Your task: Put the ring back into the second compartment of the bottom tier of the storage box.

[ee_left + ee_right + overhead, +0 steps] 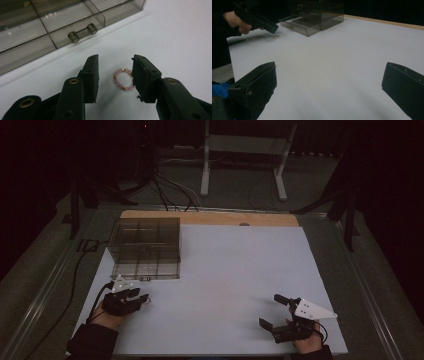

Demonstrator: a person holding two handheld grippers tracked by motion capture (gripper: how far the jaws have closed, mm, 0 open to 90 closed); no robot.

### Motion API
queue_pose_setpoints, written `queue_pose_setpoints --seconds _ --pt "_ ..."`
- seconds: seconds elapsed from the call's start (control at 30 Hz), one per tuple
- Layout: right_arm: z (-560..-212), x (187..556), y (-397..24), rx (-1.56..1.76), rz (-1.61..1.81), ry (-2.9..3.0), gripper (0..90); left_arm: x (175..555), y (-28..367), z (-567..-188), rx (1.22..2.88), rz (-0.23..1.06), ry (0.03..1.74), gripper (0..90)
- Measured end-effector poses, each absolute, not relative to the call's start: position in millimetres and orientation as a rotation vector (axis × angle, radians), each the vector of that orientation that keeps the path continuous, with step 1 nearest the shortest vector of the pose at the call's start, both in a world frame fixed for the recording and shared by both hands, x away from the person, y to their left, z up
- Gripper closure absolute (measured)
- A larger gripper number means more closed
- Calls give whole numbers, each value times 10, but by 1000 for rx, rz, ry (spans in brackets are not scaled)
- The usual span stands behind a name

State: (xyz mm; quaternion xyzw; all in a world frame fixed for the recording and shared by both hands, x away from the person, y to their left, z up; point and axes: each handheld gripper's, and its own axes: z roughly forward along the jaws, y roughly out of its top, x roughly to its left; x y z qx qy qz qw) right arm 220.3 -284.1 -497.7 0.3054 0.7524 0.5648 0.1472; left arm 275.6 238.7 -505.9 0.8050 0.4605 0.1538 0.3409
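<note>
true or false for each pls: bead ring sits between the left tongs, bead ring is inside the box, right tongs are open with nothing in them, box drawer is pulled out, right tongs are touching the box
1. The bead ring lies on the table between the jaws of the left tongs. True.
2. The ring is inside the smoky plastic box. False: it lies on the white table in front of the box.
3. The right tongs are open with nothing between the jaws. True.
4. The box's drawer is pulled out. True.
5. The right tongs touch the box. False: they are far from it.

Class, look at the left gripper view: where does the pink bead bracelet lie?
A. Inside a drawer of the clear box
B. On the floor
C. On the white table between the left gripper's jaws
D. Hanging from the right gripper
C: the bead bracelet lies flat on the white table, between the jaws of the left gripper, in front of the clear box.
</note>
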Motion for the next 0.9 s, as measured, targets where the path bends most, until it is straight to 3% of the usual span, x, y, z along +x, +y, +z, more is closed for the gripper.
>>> queue_pose_setpoints --seconds 0.7,0.9 --pt "-4983 2204 -2838 886 1616 2167 0 2815 2347 -5149 2135 388 1217 766" --pt "-4983 2203 -2838 886 1616 2166 0 2819 2341 -5156 2144 397 1214 774"
